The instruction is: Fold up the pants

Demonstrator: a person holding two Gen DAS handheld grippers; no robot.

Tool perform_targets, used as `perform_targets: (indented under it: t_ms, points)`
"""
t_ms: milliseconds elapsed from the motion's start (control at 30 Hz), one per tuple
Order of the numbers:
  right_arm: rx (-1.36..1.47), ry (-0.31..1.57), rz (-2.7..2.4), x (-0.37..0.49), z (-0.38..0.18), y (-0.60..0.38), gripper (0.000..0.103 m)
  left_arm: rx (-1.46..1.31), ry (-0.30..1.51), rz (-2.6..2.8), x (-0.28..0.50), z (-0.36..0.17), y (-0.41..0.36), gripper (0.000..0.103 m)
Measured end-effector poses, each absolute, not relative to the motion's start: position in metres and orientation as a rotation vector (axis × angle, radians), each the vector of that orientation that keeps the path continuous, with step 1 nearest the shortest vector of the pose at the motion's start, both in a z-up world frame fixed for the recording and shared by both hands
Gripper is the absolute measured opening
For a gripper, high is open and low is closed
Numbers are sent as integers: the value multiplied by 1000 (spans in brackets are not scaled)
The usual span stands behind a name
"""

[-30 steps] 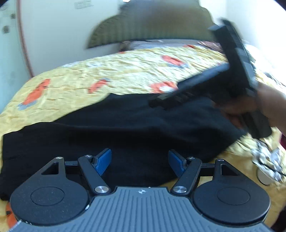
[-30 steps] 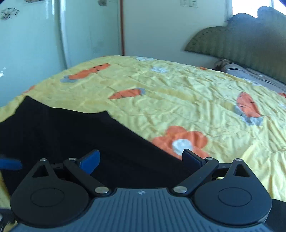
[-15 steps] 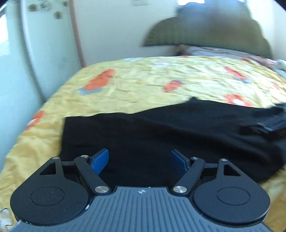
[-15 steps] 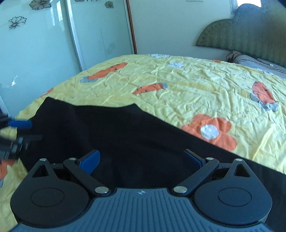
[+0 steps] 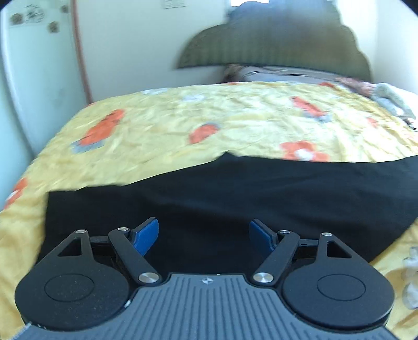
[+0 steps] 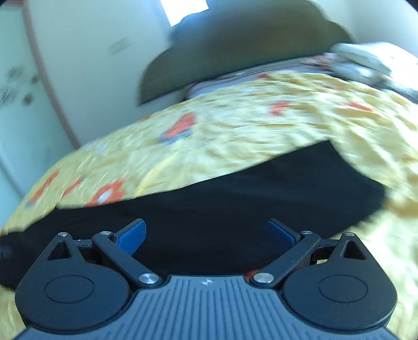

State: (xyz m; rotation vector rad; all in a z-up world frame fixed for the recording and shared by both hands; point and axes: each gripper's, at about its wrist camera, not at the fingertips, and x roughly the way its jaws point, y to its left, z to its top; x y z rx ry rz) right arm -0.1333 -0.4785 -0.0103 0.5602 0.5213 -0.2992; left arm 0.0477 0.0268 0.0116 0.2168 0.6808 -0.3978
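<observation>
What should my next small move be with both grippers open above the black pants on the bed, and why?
Probably lower the right gripper toward the pants' right end and pinch the cloth there. Both it and the left gripper stand open and empty, the pants lie stretched flat across the yellow bedspread, and a lengthwise fold seems to need an end lifted first.

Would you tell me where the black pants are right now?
The pants lie flat across the near part of the yellow bedspread, under both open grippers.

I see soft daylight from a window (image 6: 184, 11) at the frame's top, heavy motion blur across the right wrist view, and fisheye-bent, dark-cornered edges in both.
</observation>
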Motion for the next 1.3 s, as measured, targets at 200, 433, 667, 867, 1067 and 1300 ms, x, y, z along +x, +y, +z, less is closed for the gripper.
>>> perform_targets:
  t_ms: [200, 433, 667, 867, 1067, 1300]
  points:
    - [919, 425, -317, -183, -47, -540, 100, 214, 704, -623, 42, 4, -67, 81]
    - [961, 360, -274, -166, -58, -555, 100, 230, 743, -718, 23, -15, -134, 81]
    - [974, 248, -346, -152, -64, -573, 99, 255, 749, -746, 20, -19, -156, 84]
    - [997, 258, -399, -134, -70, -586, 64, 217, 778, -740, 31, -21, -165, 84]
    - [1059, 307, -448, -124, -83, -601, 9, 112, 855, -740, 48, -29, -168, 84]
    - [787, 345, -463, -109, -53, -570, 8, -77, 942, -768, 71, -36, -162, 83]
